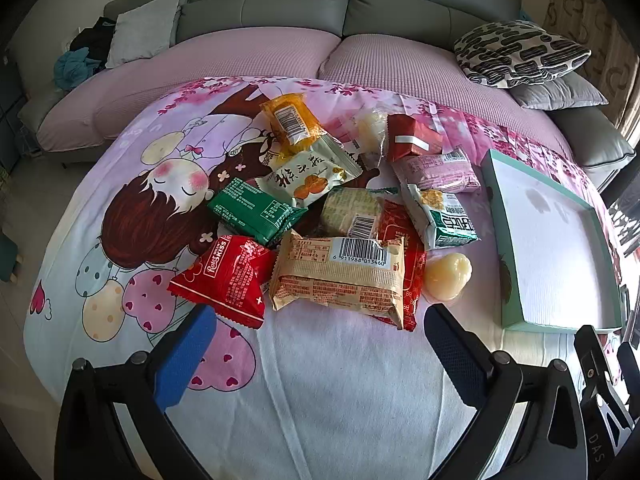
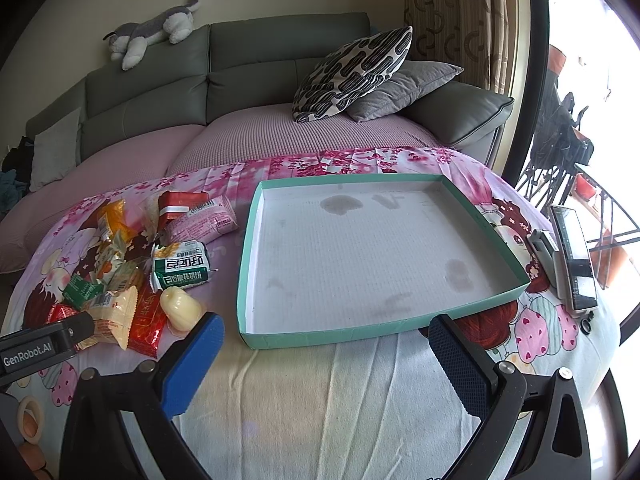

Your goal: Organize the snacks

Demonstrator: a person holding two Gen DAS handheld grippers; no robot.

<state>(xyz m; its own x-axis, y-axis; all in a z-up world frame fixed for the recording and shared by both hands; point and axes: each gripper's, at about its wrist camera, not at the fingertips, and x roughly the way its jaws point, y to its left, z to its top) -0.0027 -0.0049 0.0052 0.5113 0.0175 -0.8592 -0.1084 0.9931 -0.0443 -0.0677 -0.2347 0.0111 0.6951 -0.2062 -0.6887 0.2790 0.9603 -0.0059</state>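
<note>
A loose heap of crinkly foil and plastic snack packets (image 1: 320, 208) lies overlapping on a desk draped in a pink cartoon-print cloth (image 1: 320, 380), just left of an empty shallow teal-rimmed cardboard tray (image 2: 256, 220). The left gripper (image 1: 320, 344) and right gripper (image 2: 326, 344) both hover with jaws apart, holding nothing. Because the packets overlap, a grab may well pinch two at once or slip off the slick film, and the smooth pale jelly cup (image 1: 448, 276) beside the tray could roll away.

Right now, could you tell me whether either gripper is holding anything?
Nothing is held: the left gripper and right gripper are both open and empty.
</note>
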